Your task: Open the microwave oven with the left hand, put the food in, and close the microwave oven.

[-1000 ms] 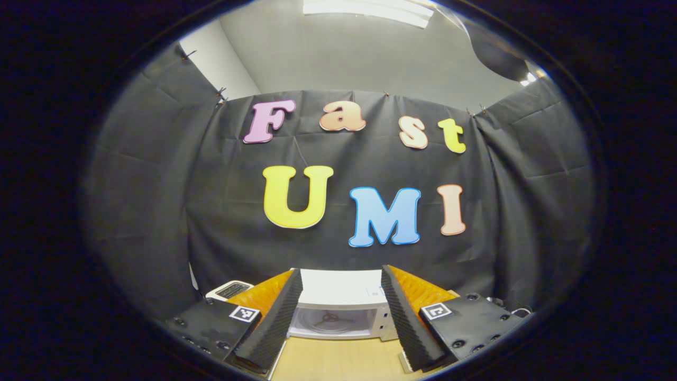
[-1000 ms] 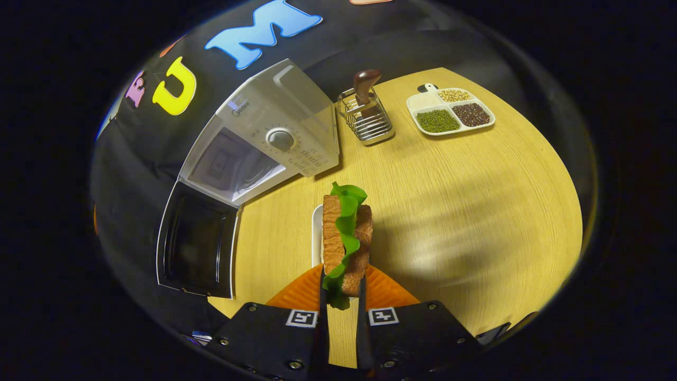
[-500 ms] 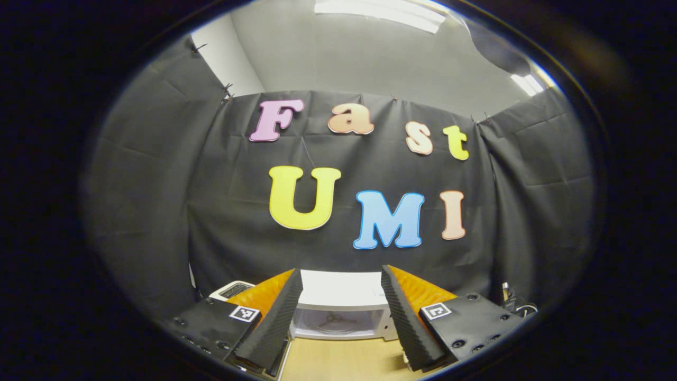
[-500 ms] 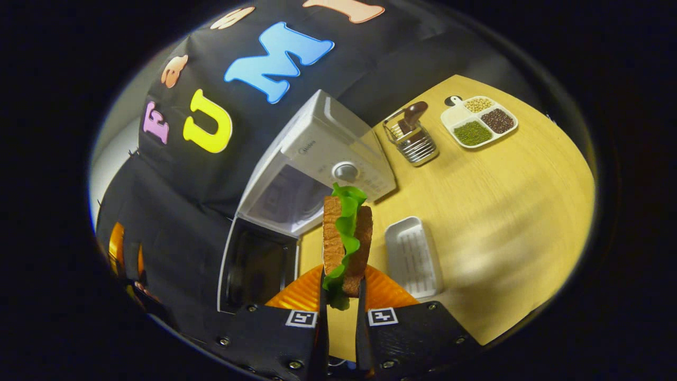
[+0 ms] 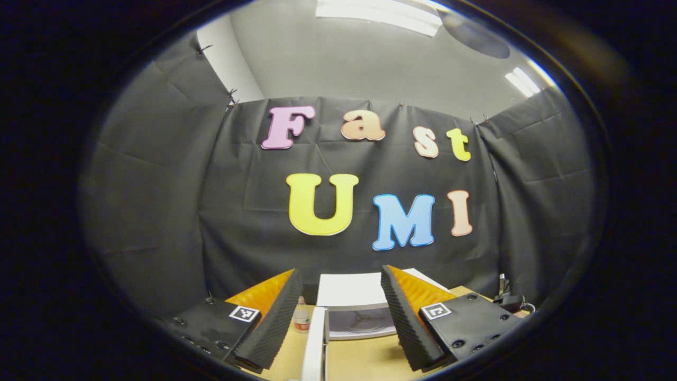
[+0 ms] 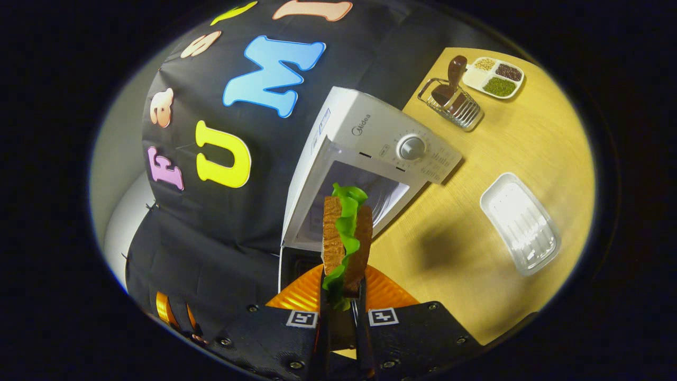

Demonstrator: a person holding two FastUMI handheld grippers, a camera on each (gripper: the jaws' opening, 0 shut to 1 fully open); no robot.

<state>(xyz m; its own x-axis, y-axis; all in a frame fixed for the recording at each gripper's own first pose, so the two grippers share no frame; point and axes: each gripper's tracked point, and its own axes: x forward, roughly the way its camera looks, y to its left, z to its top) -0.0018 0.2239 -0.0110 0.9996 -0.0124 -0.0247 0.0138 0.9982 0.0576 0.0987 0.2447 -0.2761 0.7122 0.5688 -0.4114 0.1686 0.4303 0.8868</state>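
Observation:
A white microwave (image 6: 370, 153) stands at the back of the wooden table (image 6: 508, 143), its door (image 6: 294, 263) swung open and its cavity (image 6: 365, 198) showing. My right gripper (image 6: 344, 283) is shut on a sandwich (image 6: 345, 238) of brown bread with green lettuce, held upright in the air in front of the cavity. In the left gripper view the microwave (image 5: 355, 301) lies low between the fingers of my left gripper (image 5: 341, 272), which is open and holds nothing. The white edge of the door (image 5: 315, 341) rises just inside its left finger.
An empty white tray (image 6: 521, 222) lies on the table to the right of the microwave. Farther back stand a wire rack (image 6: 455, 103) with a brown handle and a divided dish of beans (image 6: 494, 76). A small bottle (image 5: 301, 317) stands beside the microwave.
My right gripper has carried the sandwich off the white tray and up toward the microwave's open cavity. The left gripper has drifted left, and the door's edge has come into its view.

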